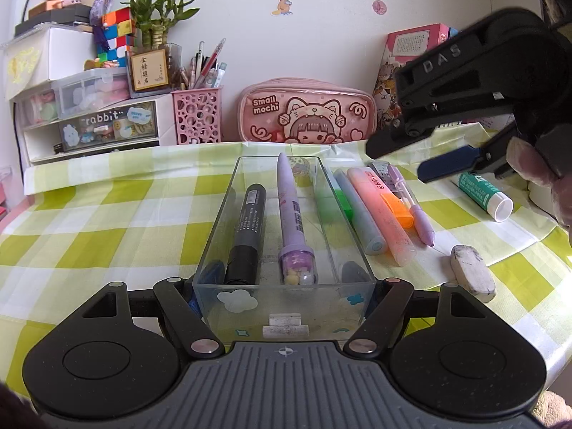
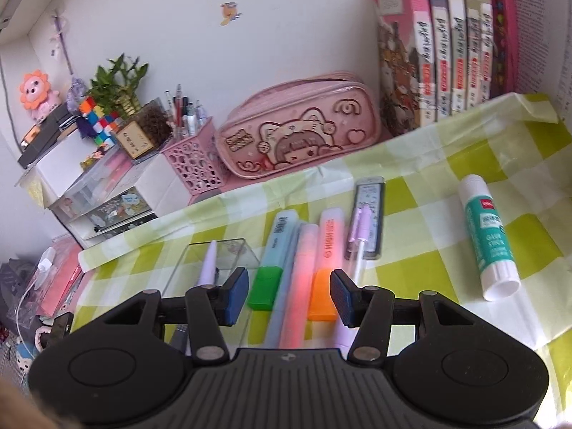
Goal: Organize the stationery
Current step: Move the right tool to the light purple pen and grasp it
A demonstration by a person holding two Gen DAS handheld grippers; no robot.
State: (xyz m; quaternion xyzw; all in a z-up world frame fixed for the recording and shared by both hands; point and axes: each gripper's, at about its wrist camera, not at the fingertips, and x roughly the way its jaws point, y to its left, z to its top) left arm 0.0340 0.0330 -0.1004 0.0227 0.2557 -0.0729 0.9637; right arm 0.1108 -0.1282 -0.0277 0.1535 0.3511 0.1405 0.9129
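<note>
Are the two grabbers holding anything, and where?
The left gripper holds the clear tray by the outside of its near end walls. The right gripper holds nothing; its jaws hang open above the highlighters.

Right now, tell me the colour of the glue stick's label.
Teal green with white lettering on the glue stick; clearest in the right wrist view.

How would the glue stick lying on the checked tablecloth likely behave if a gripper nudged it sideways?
The glue stick is a smooth cylinder lying on its side, so it would probably roll. Its plastic body looks rigid and likely light. The glossy surface may be slippery between the fingers.
</note>
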